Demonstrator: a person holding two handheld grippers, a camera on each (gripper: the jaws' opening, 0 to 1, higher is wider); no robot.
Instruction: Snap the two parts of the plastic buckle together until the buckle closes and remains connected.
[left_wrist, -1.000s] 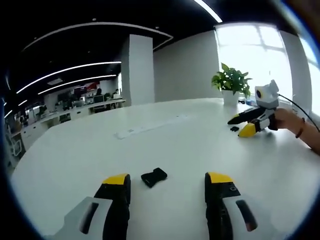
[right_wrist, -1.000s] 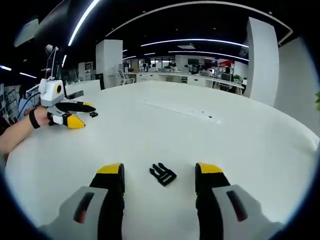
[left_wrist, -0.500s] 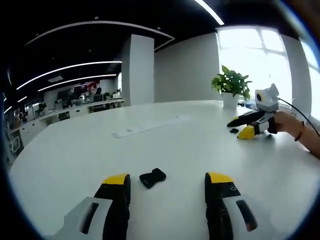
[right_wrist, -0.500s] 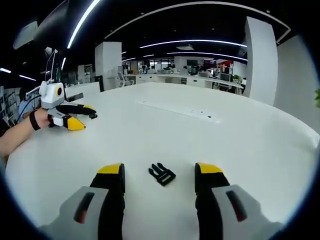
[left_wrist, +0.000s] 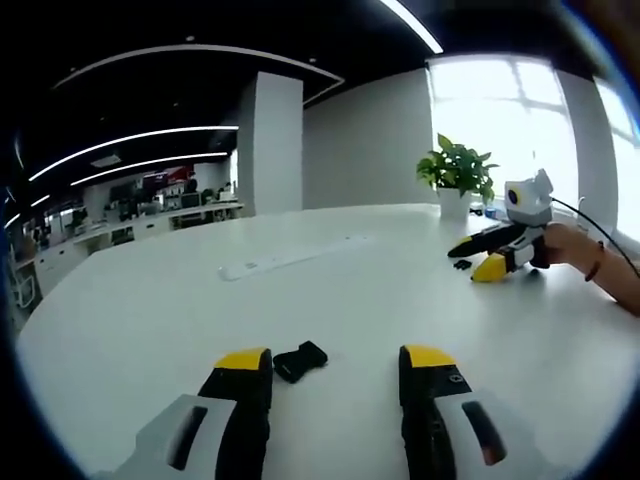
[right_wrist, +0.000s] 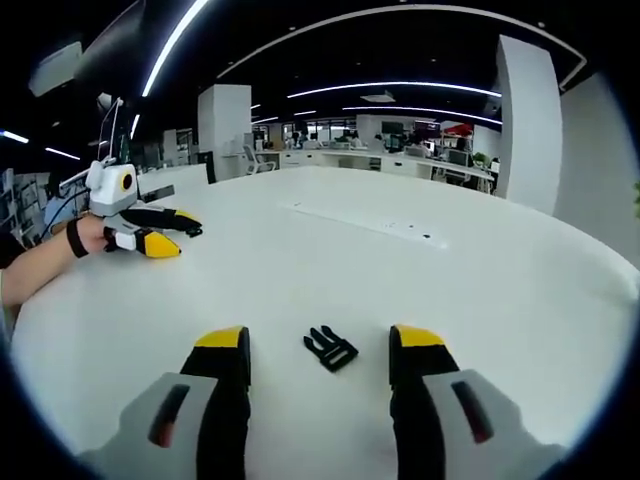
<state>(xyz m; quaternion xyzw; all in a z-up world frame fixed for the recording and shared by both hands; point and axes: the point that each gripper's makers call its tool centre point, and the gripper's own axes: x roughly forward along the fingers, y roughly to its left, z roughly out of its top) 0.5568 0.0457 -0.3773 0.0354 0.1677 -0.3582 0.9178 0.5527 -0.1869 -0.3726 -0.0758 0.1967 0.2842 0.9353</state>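
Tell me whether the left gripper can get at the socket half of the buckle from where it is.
Probably yes. The left gripper stands open, and the socket half lies on the bare white table just ahead, nearer its left jaw, with nothing between.

The left tongs (left_wrist: 335, 362) have two black jaws capped in yellow, each set in a pale grey housing with a dark oval slot — the right-hand jaw bears a small round mark. The right tongs (right_wrist: 318, 345) match them: black jaws, yellow tips, grey shells with slots. Seen from afar, each carries a white body, a thin dark cable trails off, and the person's wrist (right_wrist: 76, 238) wears a dark band.
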